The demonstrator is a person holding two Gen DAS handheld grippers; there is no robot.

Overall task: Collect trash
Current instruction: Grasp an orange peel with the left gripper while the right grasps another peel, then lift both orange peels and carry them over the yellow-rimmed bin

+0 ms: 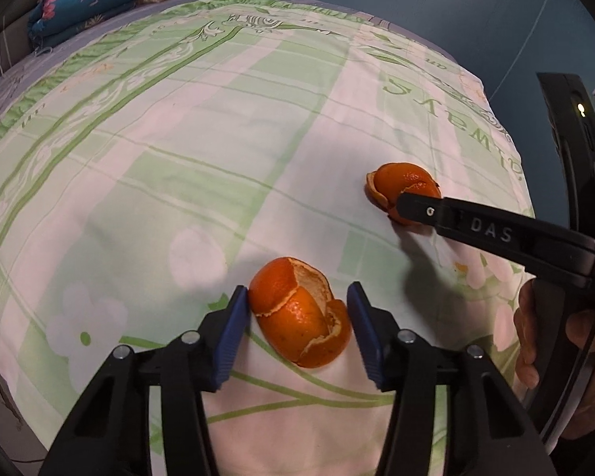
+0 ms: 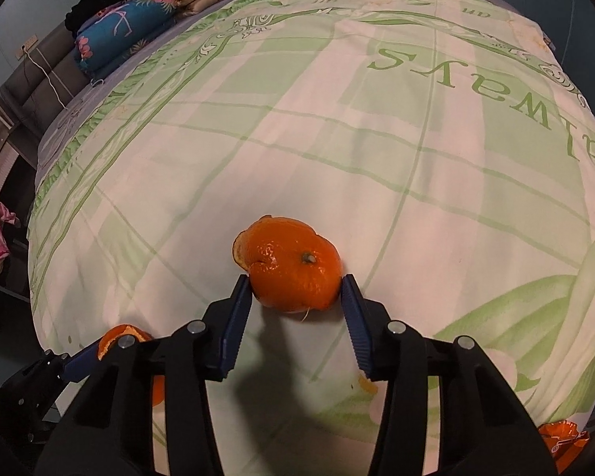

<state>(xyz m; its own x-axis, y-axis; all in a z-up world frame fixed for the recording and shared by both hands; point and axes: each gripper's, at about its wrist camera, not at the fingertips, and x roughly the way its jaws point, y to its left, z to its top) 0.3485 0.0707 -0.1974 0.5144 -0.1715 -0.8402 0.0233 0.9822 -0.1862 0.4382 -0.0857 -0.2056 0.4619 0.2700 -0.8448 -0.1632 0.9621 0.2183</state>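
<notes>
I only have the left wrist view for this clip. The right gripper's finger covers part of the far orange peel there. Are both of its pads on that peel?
Observer: Yes. In the right wrist view, the right gripper has the far peel between its pads, and one pad touches each side.
Operator: Is there any other trash that my view misses?
Observer: Yes, one item. What looks like a crumpled orange wrapper shows in the lower right corner of the right wrist view, past the edge of the bedcover.
</notes>
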